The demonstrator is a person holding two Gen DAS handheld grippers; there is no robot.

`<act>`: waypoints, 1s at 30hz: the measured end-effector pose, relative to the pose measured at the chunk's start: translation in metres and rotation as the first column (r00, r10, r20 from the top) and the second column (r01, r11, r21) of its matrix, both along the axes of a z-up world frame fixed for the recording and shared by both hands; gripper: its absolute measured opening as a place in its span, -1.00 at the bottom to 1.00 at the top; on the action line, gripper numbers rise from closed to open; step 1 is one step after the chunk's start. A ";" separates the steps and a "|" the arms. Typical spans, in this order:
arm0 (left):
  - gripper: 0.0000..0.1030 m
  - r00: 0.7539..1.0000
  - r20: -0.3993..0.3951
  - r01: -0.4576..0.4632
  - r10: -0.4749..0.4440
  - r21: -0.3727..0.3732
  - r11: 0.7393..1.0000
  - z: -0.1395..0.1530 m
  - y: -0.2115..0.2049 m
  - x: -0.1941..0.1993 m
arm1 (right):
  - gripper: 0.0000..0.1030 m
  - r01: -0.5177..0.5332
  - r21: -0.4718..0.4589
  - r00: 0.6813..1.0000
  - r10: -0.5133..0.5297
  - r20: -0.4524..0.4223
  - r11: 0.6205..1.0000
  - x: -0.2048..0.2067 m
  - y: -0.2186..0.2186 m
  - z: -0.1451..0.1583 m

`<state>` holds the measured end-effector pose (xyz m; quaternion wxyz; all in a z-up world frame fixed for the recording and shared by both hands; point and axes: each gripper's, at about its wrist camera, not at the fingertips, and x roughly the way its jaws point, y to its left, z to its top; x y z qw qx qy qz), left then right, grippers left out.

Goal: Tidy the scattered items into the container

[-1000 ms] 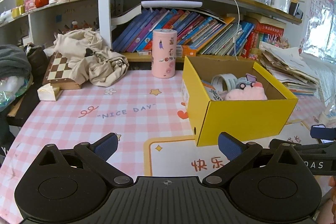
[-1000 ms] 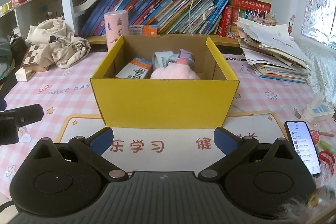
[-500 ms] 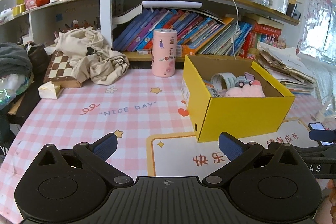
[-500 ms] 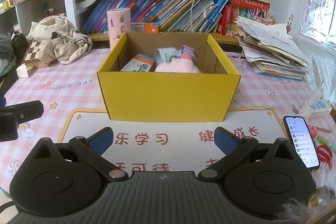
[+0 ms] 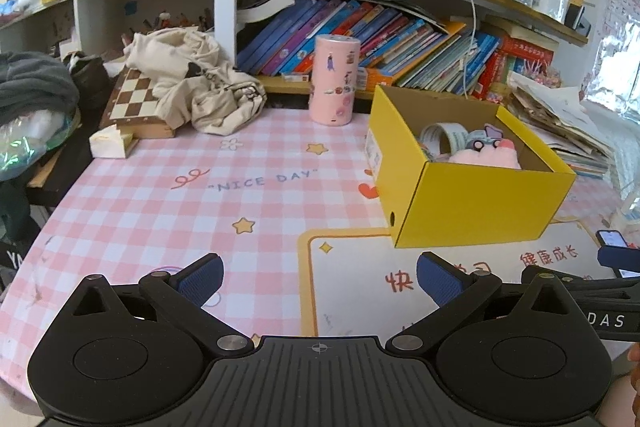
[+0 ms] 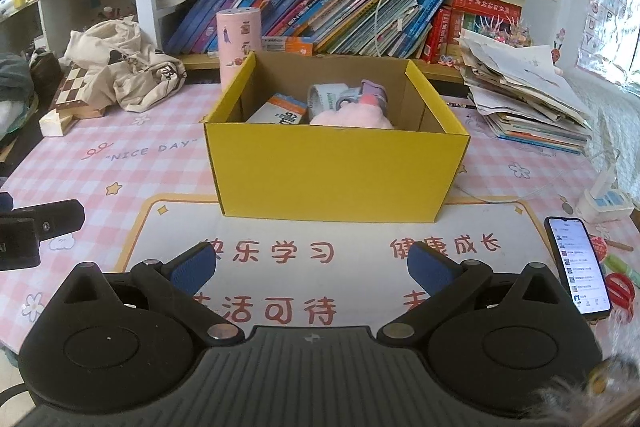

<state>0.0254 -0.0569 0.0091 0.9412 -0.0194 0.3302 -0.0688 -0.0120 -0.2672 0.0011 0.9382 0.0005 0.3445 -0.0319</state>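
Yellow box (image 6: pixel 336 179), items inside, fingers apart.

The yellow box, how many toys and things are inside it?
4 show in the yellow box: a pink plush in front, an orange-and-white packet left, a tape roll and a small toy car behind. More may hide underneath.

The yellow box (image 6: pixel 336 179) hides the lower parts of your pink plush (image 6: pixel 352 117) and tape roll (image 6: pixel 326 98) behind its front wall. Your phone (image 5: pixel 612 239) is mostly blocked by the right gripper's fingers (image 5: pixel 616 257), and its screen text looks too small to read.
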 end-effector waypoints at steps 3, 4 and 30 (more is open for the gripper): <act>1.00 1.000 -0.004 -0.004 0.004 -0.001 1.000 -0.001 0.002 -0.002 | 1.00 -0.005 -0.002 1.000 0.005 -0.001 1.000 -0.002 0.002 0.000; 1.00 1.000 -0.005 -0.004 0.004 -0.001 1.000 -0.001 0.003 -0.003 | 1.00 -0.006 -0.003 1.000 0.006 -0.002 1.000 -0.002 0.003 0.000; 1.00 1.000 -0.023 0.019 -0.018 0.017 1.000 -0.004 0.003 -0.004 | 1.00 -0.029 -0.012 0.999 0.029 -0.016 1.000 -0.003 -0.003 -0.002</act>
